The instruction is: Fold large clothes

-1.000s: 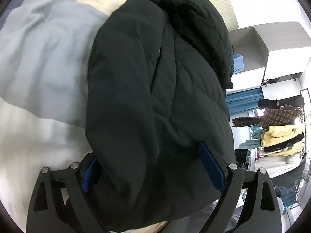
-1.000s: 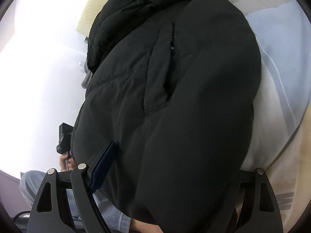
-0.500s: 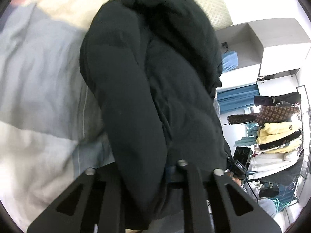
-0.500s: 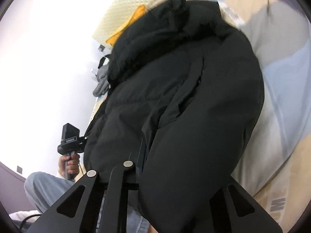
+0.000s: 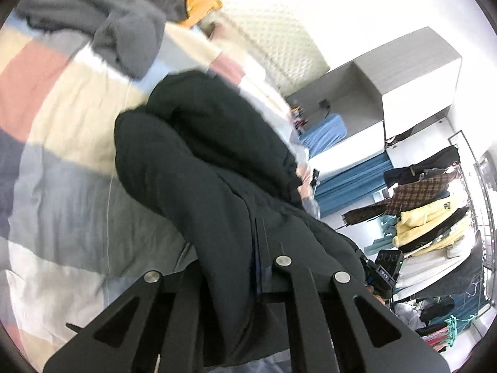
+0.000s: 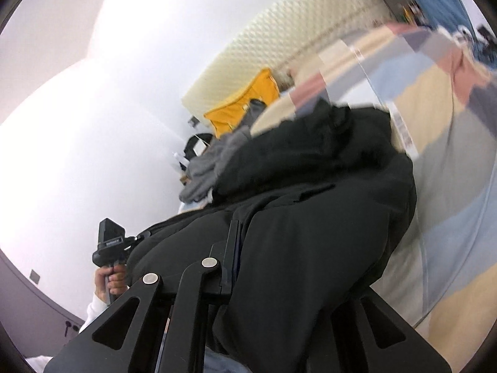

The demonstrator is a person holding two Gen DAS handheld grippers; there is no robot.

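- Since the frame one second before, both grippers had gone from wide open to clamped, and the jacket [image 5: 198, 168] had been raised so that more of the bed showed behind it.
- Left gripper [image 5: 257, 267]: jaws drawn nearly together on a thick fold of the jacket's lower edge.
- Right gripper [image 6: 245, 267]: jaws likewise pinched on the same edge; one finger was hidden under the cloth.
- Jacket: black, quilted, bunched; its near edge hung from both grippers, and its far end lay against the patchwork quilt [image 5: 62, 118].
- Grey garment [image 5: 124, 34] and yellow garment [image 5: 189, 9]: heaped at the head of the bed, apart from the jacket.
- Clothes rail [image 5: 435, 205]: hung with plaid, yellow and black items at the far right.
- Writing: a white label on the other gripper's body [image 6: 113, 242] and a printed strip on the quilt were too blurred to read.
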